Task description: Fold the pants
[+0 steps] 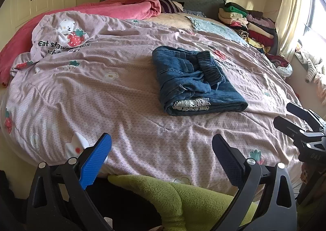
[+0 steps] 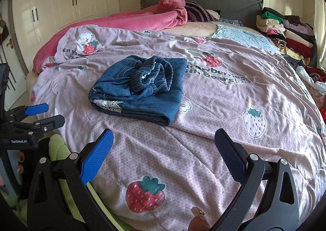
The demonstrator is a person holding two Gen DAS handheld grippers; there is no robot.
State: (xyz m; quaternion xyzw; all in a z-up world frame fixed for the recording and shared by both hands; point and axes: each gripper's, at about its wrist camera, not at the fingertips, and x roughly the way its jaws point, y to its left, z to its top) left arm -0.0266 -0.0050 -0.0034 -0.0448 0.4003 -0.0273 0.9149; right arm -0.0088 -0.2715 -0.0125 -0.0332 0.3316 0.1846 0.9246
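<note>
So the left tool (image 1: 161, 159) is hanging back at the foot of the bed, fingers spread wide and gripping nothing, with some green fuzzy fabric (image 1: 183, 196) sitting right under it. Moving right, the pants (image 1: 195, 82) are lying out in the middle of the bed on the pink strawberry quilt (image 1: 101, 88), well apart from both tools. They're looking folded into a chunky bundle already, with the elastic waistband (image 1: 209, 68) bunched on top and a bit of white lace lining (image 1: 191, 104) peeking out at the near edge. Further right, the right tool (image 2: 163, 153) is doing the same thing, spread wide and empty, hovering over the quilt near the foot. A stack of folded clothes (image 2: 285, 31) is sitting over by the far right corner.

My read: the folding is basically finishing up. If anything's left, I'd be tidying the bundle by pinching that rumpled waistband from both sides and flattening it so the top layer is lying square, then tucking the lace in. Going in low and slow would be helping, since grabbing too deep could be catching the quilt along with the denim.
</note>
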